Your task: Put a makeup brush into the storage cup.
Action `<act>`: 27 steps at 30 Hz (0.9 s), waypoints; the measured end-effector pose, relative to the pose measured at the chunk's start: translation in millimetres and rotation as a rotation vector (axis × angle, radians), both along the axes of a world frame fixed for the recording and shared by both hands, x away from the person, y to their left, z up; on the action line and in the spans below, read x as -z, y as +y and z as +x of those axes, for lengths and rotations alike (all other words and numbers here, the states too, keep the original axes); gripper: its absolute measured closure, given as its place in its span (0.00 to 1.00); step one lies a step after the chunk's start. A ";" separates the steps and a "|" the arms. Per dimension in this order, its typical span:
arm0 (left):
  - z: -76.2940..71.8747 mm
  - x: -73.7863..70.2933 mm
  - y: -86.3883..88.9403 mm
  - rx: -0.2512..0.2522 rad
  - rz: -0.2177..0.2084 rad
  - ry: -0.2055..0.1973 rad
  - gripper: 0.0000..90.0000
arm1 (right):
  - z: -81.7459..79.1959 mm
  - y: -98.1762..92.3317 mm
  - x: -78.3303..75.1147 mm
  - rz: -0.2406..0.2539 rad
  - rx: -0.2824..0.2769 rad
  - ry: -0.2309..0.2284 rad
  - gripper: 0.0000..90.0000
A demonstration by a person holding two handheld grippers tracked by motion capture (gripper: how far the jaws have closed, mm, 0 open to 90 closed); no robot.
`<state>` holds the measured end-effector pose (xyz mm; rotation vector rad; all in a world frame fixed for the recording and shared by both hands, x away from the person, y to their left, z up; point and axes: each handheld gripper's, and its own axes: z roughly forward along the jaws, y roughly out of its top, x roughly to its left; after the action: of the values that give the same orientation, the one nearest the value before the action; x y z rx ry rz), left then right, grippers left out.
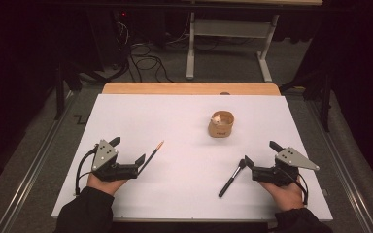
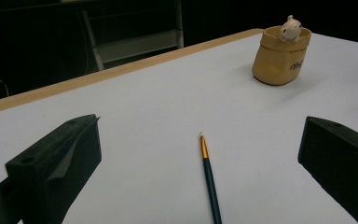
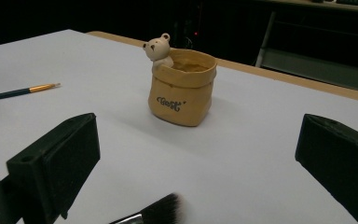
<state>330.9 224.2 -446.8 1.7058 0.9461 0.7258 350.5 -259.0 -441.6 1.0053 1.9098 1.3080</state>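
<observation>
White paper covered the table (image 1: 126, 116) where a person sat with a two-jaw gripper in each hand, both resting near the 6 o'clock edge in the high view. The left gripper (image 1: 128, 150) lay at about 8 o'clock, its black jaws spread wide with nothing pressed between them. A thin paintbrush (image 1: 151, 156) with a dark handle and gold ferrule lay flat on the paper, slanting toward 1 o'clock; its handle end ran in between those open jaws, and the left gripper view showed the paintbrush (image 2: 209, 179) lying apart from both.

The right gripper (image 1: 260, 158) rested at about 4 o'clock, jaws likewise wide and holding nothing. A black makeup brush (image 1: 230, 179) lay just before it, bristles toward the gripper and handle pointing to 7 o'clock. In the right gripper view its dark bristles (image 3: 165, 210) sat low between the two jaws, touching neither.

A tan, sack-shaped ceramic pot (image 1: 221, 124) stood upright just past the centre of the table, toward 12 o'clock, well apart from both grippers. A small pale bear figure (image 3: 157, 50) leaned over its rim, and dark lettering marked the pot's front. A strip of bare wood (image 1: 189, 88) edged the far side of the table.
</observation>
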 end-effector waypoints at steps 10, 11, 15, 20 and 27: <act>0.6 0.5 -0.7 0.001 -0.001 0.009 0.00 | -0.9 -0.6 0.6 -0.002 0.010 0.003 0.00; 0.7 0.5 -0.6 0.001 -0.003 0.009 0.00 | -0.8 -0.7 0.5 -0.002 0.009 0.000 0.00; 0.9 0.5 -0.2 0.001 -0.005 0.010 0.00 | -0.8 -1.3 0.2 0.000 0.007 -0.007 0.00; 0.9 0.6 -0.4 0.003 -0.005 0.011 0.00 | -1.2 -1.1 0.1 0.004 0.006 -0.005 0.00; 1.0 0.6 -0.4 0.004 -0.009 0.010 0.00 | -2.3 -1.1 -0.8 0.018 -0.006 -0.018 0.00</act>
<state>331.9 223.8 -447.4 1.7048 0.9507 0.7102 348.2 -260.2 -440.7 0.9941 1.8926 1.3355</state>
